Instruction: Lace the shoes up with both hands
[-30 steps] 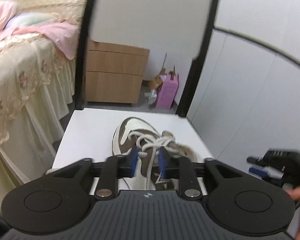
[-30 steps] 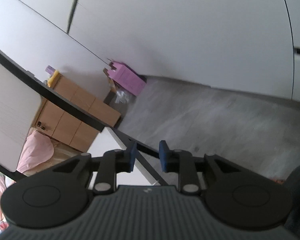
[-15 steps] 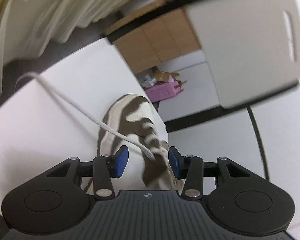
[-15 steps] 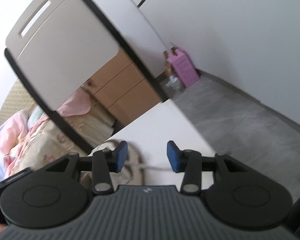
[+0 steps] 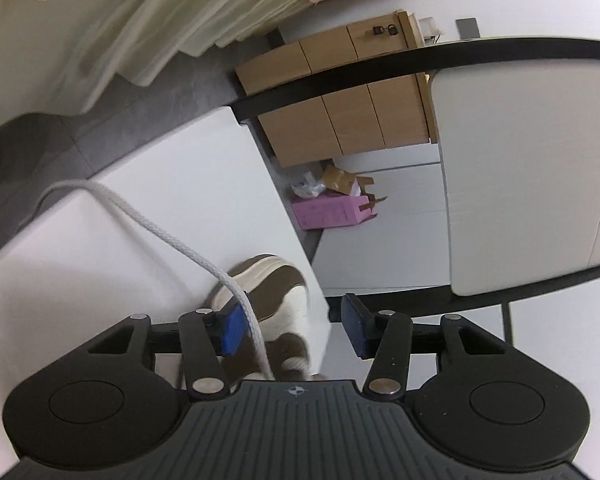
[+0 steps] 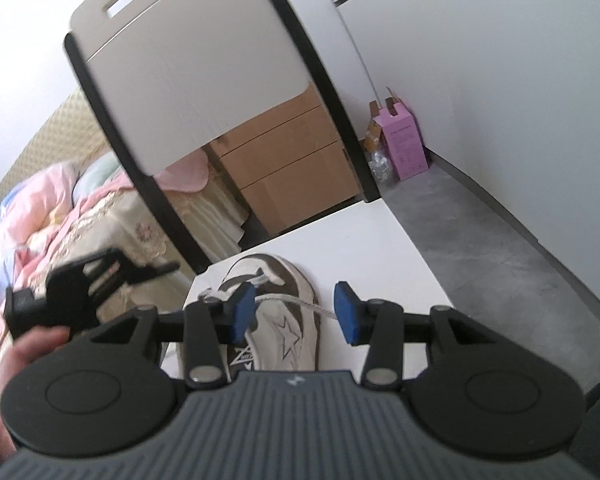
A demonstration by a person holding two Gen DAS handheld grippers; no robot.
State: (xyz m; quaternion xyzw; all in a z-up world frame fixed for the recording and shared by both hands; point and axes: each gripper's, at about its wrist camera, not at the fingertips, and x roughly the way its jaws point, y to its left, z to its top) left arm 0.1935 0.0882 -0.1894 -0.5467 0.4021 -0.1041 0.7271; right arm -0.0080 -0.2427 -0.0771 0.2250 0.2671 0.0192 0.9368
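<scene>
A brown and white sneaker [image 6: 278,332] lies on the white table [image 6: 380,256], toe pointing away from me. One white lace end [image 5: 160,236] trails from the sneaker [image 5: 272,284] across the table [image 5: 172,200] to its edge. It passes close by the left pad of my left gripper [image 5: 294,330], which stands open with no pad pressing on the lace. My right gripper [image 6: 295,314] is open over the shoe. The other lace end [image 6: 300,303] runs loose across its gap. The right wrist view shows the left gripper [image 6: 80,284], blurred, at the left in a hand [image 6: 28,356].
A white chair back [image 6: 204,64] with a black frame stands past the table's far edge. Beyond it are a wooden drawer unit [image 6: 288,164], a pink box [image 6: 406,148] on the grey floor and a bed [image 6: 80,216] with pale covers at the left.
Both grippers' jaws stand wider than a second ago. The left gripper has rolled and dropped closer to the shoe. The right gripper has swung from the floor onto the shoe.
</scene>
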